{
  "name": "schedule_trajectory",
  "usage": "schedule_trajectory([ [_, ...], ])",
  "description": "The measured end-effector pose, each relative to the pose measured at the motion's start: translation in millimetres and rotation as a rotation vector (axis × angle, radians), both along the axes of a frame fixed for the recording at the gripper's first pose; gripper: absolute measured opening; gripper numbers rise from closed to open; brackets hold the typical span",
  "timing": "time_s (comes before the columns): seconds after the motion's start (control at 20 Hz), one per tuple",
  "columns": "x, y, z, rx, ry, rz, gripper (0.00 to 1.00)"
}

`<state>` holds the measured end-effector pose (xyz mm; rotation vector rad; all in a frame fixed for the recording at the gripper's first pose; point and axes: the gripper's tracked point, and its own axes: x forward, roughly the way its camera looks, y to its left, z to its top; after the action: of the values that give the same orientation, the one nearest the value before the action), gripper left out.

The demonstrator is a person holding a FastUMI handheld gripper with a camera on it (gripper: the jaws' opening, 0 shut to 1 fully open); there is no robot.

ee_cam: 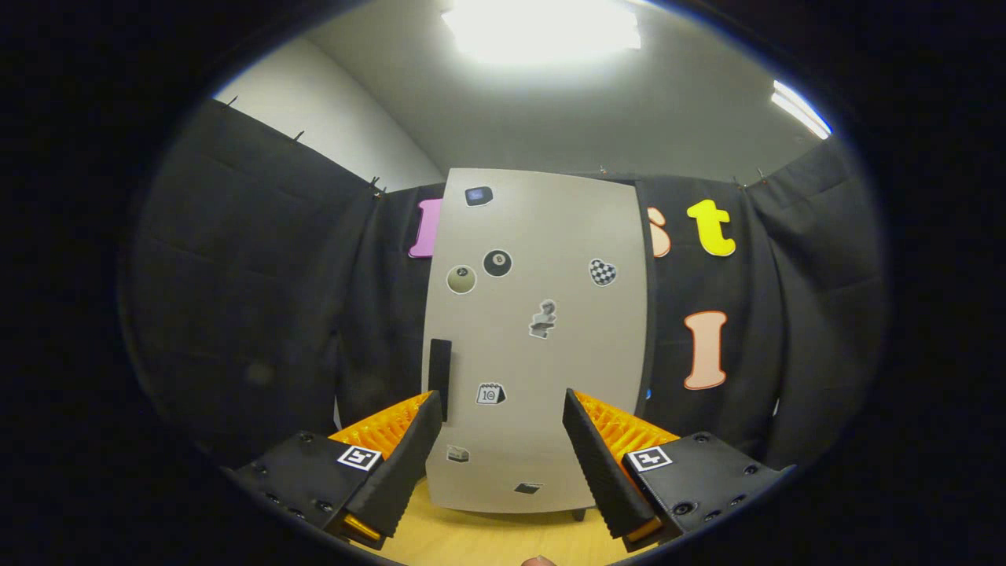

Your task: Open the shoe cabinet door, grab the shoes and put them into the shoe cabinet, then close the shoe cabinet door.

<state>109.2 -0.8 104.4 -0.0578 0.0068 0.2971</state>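
We hold the gripper (499,409) open, its two fingers empty. Beyond them one cabinet (542,338) stands on the table (487,538), door shut, with one handle (439,377) and eight stickers.

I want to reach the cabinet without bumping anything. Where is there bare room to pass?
The wooden floor lies bare between the open tool and the cabinet door. The gap between its fingers is clear. It is tighter by the dark handle, close to the left finger.
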Motion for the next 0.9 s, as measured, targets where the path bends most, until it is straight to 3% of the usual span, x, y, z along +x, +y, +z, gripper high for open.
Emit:
schedule_trajectory([
  [0.4,-77.9,-134.8,-15.4,0.001,0.004,-0.231,0.98],
  [0.9,-122.9,-228.0,-55.6,0.017,0.061,-0.387,0.97],
])
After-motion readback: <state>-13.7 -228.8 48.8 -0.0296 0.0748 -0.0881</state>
